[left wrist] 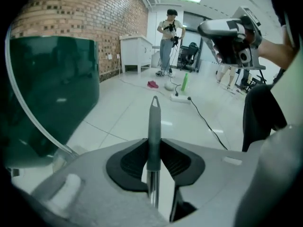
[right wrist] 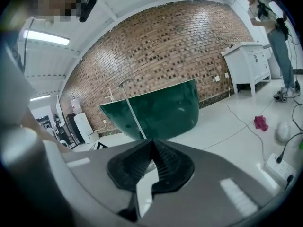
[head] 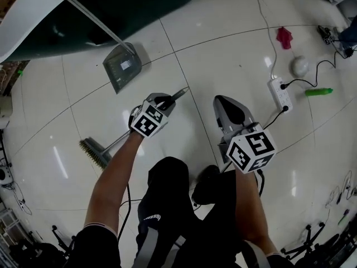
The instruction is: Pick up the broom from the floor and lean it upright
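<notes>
my left gripper (left wrist: 154,148) is part closed, both pads pressed on the dark end sleeve of the broom (left wrist: 154,122), whose short tip sticks out past the jaws. in the head view the handle runs down and back from that gripper (head: 163,100) to the bristles (head: 93,152), which sit low by the floor (head: 184,43). i cannot tell if they touch it. my right gripper (right wrist: 152,148) has its pads together with nothing between them, and it hangs free to the right (head: 228,106).

my worry is the grip itself. i hold the broom near its very end, so all the weight of the head hangs far from the pads. it could swing or twist in the jaws, or slide out along the smooth metal just below the sleeve. bringing the right gripper onto the shaft would steady it.

the tiles look glossy, so a leaned broom may skid out at the bristles and fall flat again. the tub (head: 128,4) is the likely rest, but a dustpan (head: 122,66) already leans there, and a swinging head could knock it over.
</notes>
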`<state>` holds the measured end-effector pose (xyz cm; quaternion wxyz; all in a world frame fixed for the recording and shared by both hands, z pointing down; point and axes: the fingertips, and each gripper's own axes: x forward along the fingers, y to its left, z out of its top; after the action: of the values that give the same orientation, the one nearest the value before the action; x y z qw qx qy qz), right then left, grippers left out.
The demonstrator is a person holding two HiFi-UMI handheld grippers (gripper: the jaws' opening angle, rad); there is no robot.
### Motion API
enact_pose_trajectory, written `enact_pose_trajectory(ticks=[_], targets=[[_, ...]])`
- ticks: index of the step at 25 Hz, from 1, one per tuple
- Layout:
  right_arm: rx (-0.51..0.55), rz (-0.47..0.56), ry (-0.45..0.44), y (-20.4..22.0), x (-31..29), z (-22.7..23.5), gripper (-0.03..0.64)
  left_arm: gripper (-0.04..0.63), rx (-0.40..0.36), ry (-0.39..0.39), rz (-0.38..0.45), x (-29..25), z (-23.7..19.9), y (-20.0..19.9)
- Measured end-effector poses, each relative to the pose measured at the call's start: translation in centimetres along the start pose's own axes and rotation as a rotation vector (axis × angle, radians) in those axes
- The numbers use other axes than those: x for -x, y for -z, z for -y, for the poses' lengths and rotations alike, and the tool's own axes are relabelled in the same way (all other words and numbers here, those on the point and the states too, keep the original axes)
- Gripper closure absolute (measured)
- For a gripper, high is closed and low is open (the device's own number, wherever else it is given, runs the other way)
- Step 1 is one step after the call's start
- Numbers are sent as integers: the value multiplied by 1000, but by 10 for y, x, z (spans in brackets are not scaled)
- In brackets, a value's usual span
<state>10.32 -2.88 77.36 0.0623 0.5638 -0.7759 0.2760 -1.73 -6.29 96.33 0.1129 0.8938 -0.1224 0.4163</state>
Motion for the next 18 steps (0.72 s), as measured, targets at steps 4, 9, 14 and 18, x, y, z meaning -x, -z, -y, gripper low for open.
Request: enact_pose_trajectory(ticks=[4,9,14,18], targets=[[32,-31,-37,-57,23,-34,614,506,4,-43,85,80,1,-62],[65,-43,-86,-129,56,-85,614,509,3,-88,132,173,14,-110],[108,-48,-153,-193,83,-139,614,511,24,-164,155,259,23,-140],[154,-48,-194,-231,106,-171,614,509,81,-248,170,316,25,-158]])
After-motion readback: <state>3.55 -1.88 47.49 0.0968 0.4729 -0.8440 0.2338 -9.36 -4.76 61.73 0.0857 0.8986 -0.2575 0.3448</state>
